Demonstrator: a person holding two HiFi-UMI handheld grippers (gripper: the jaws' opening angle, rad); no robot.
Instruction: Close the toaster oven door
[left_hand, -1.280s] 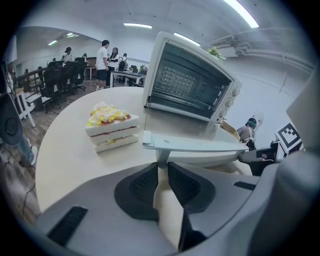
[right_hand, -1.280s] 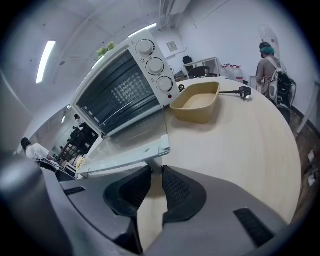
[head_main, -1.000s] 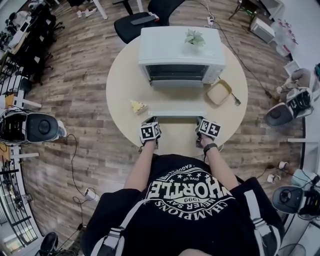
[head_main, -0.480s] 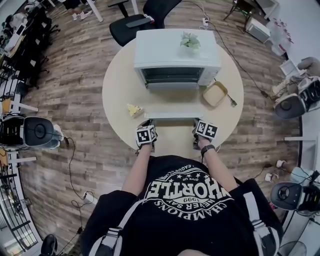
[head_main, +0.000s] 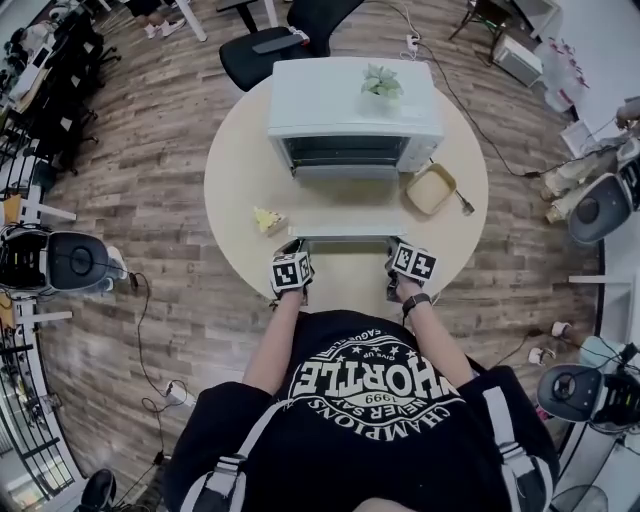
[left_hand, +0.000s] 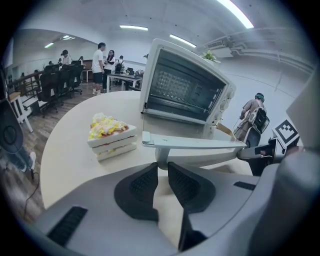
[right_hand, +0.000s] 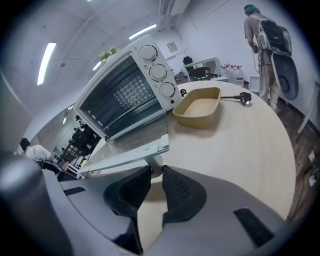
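Unmoved: left tool (left_hand: 161, 168) | right tool (right_hand: 155, 173) | each clamps handle (left_hand: 195, 145) at door (right_hand: 132, 137) edge

Oven (head_main: 355, 100) shell is white painted metal, smooth, with a soft sheen. Door (right_hand: 131, 145) glass is clear and glossy, its handle (left_hand: 192, 144) pale, smooth, satiny. Counter (head_main: 240, 190) is pale, matt, even. Floor (head_main: 150, 150) is grained wood planks. Tray (right_hand: 197, 107) is tan, dull. Pads (left_hand: 144, 184) on the left claw (left_hand: 161, 167) are black, matt, finely dimpled; right claw (right_hand: 154, 172) the same.
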